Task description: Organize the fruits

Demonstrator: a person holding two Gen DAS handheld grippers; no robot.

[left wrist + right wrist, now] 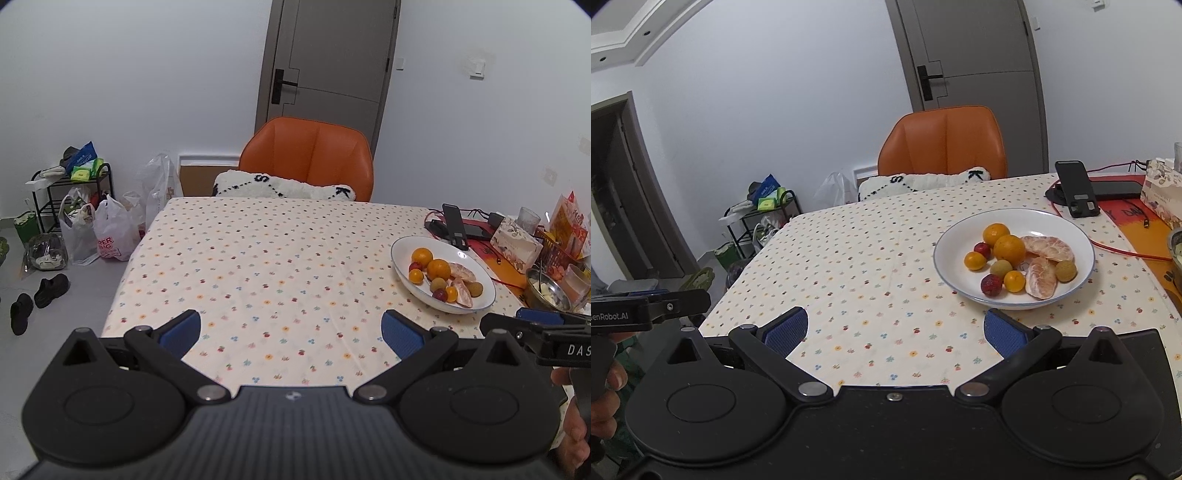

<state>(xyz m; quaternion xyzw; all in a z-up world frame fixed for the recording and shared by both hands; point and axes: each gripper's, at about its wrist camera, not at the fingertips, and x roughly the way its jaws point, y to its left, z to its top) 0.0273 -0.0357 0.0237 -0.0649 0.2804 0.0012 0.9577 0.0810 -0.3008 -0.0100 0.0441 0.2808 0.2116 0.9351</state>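
Observation:
A white plate (1071, 229) with a blue rim sits on the dotted tablecloth (871, 258), right of centre. It holds two oranges (1009, 249), peeled pomelo segments (1049, 248), small yellow kumquats (1014, 280), dark red fruits (991, 285) and greenish round fruits (1066, 270). The same plate (474, 258) shows at the right in the left wrist view. My right gripper (897, 330) hangs open just short of the plate, nothing between its blue pads. My left gripper (291, 332) is open over bare cloth, left of the plate.
An orange chair (310, 158) with a white cushion stands at the table's far side. A phone stand (1075, 188), a tissue box (1161, 192), cables and a metal bowl (546, 291) crowd the right edge. Bags, a rack and shoes lie on the floor at left.

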